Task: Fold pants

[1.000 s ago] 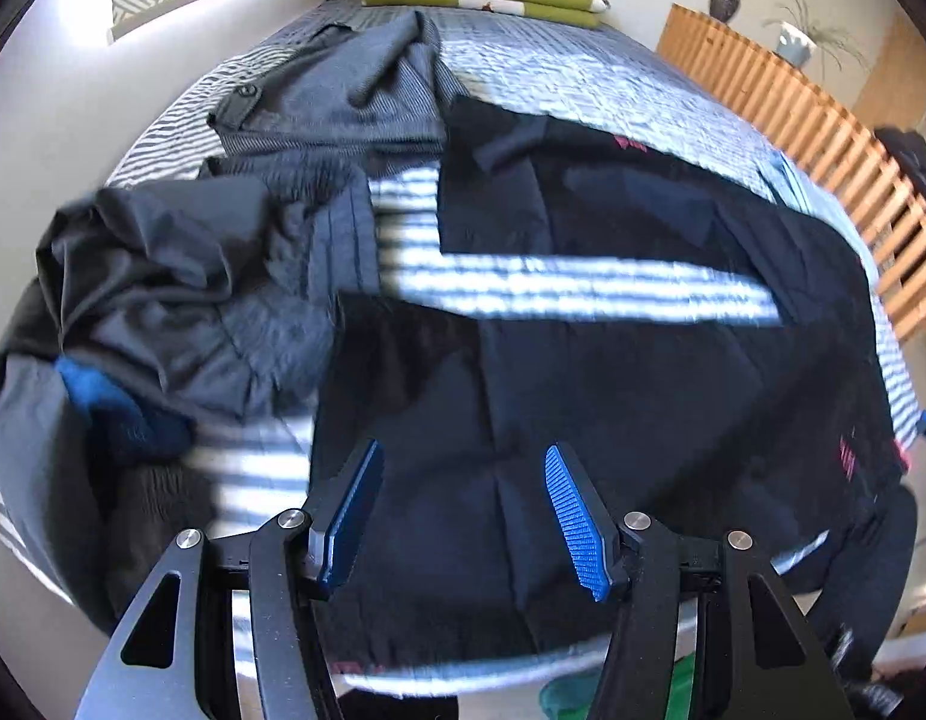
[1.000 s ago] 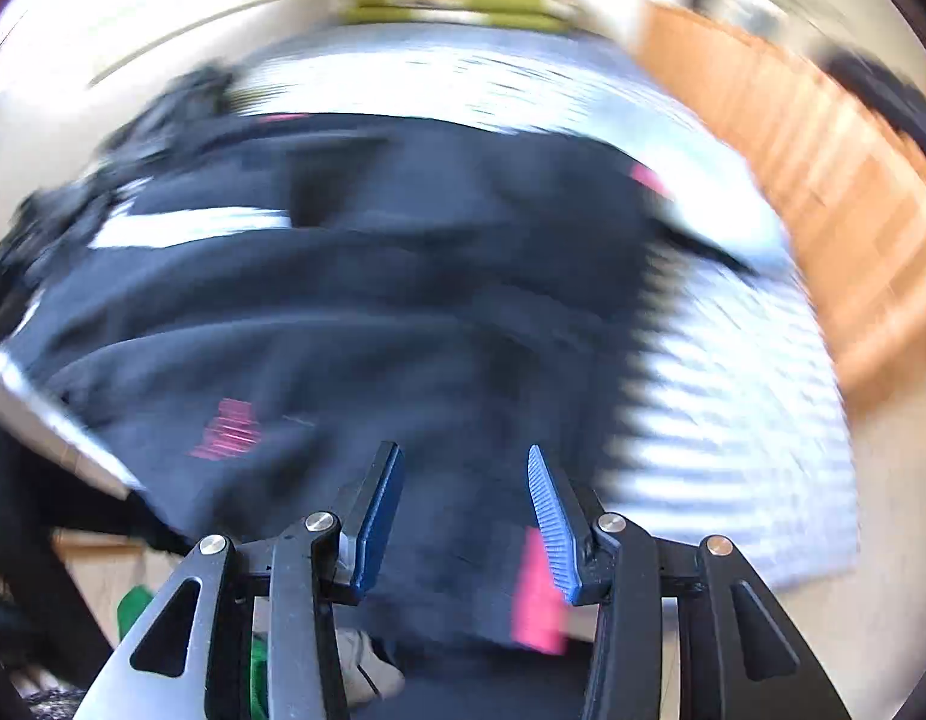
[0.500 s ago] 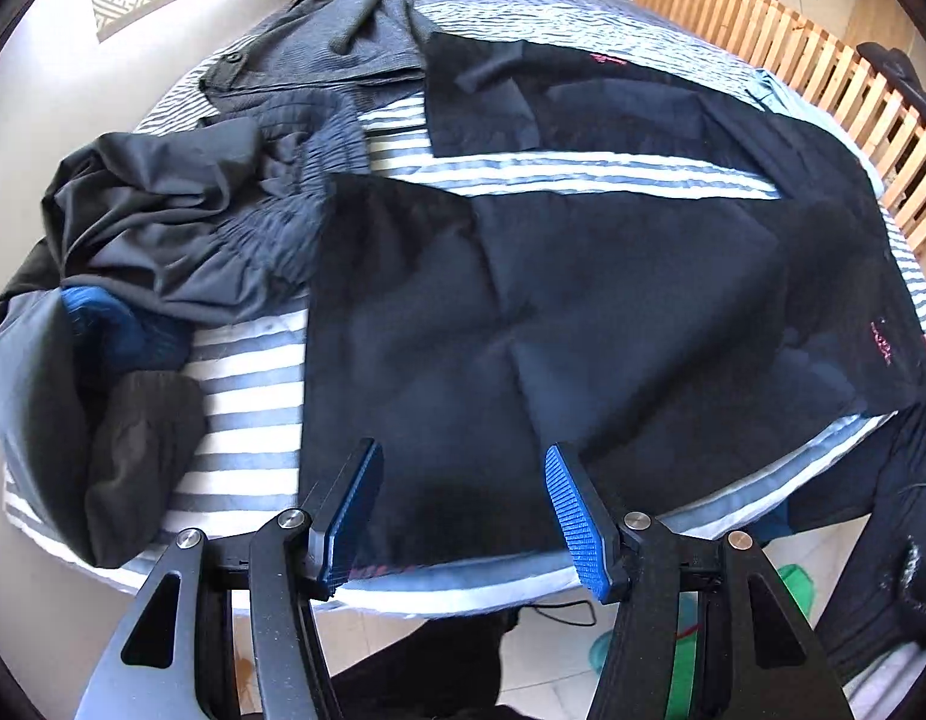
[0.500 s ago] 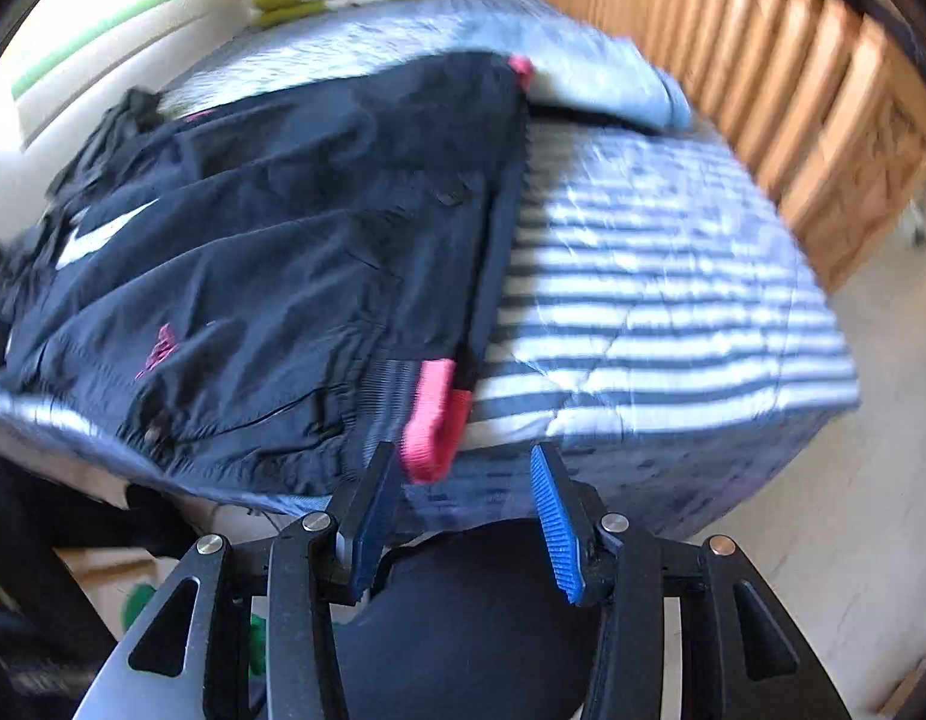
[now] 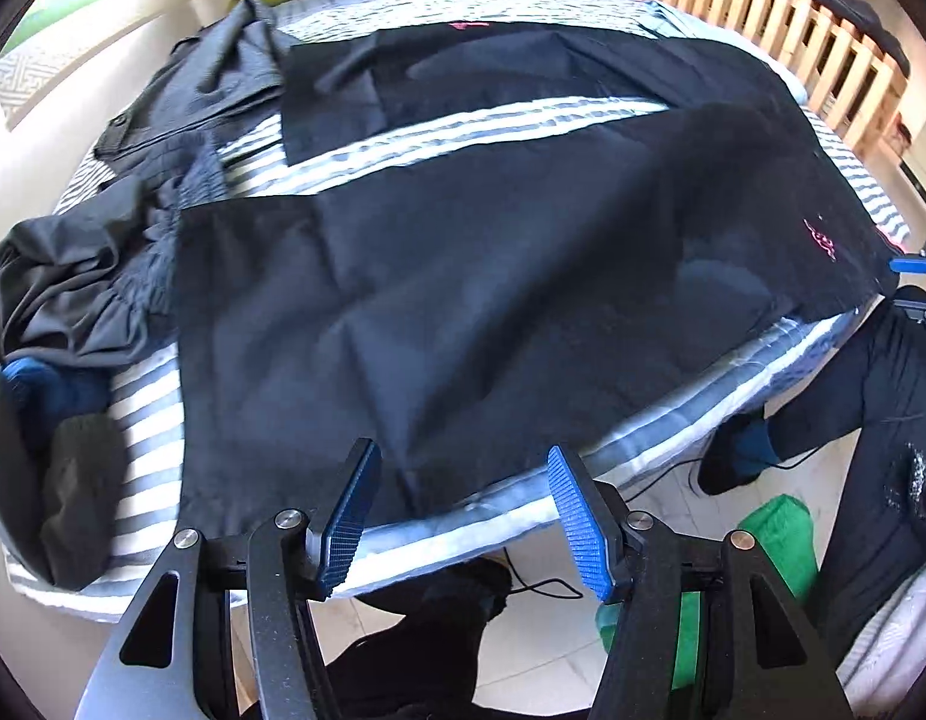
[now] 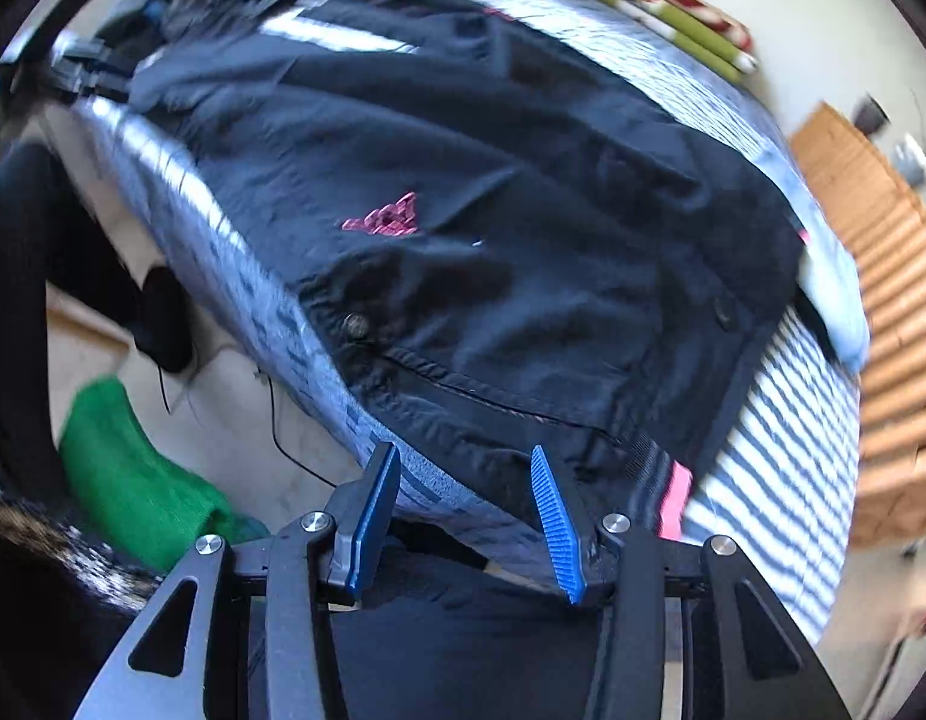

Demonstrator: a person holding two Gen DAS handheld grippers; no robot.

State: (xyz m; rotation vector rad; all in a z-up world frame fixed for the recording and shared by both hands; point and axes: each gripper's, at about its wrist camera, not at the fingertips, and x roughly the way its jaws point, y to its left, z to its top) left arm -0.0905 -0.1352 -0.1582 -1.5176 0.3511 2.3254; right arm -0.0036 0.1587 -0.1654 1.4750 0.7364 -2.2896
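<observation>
- While you look along your left gripper (image 5: 463, 516), its jaws stand spread with nothing between them, hovering over the hem end of the near leg at the mattress edge.
- Left of that leg lies a heap of grey clothes (image 5: 72, 276).
- The black pants (image 5: 493, 276) lie flat across the striped bed (image 5: 463, 126), legs apart with a band of stripes showing between them.
- A small red logo (image 5: 820, 240) sits near the waist, at the right.
- Your right gripper (image 6: 466, 516) also has its jaws parted and empty, poised just off the waistband (image 6: 643, 456) at the bed's edge, beside a pink tab (image 6: 676, 498).
- Beyond the bed runs a wooden slatted rail (image 6: 889, 276).
</observation>
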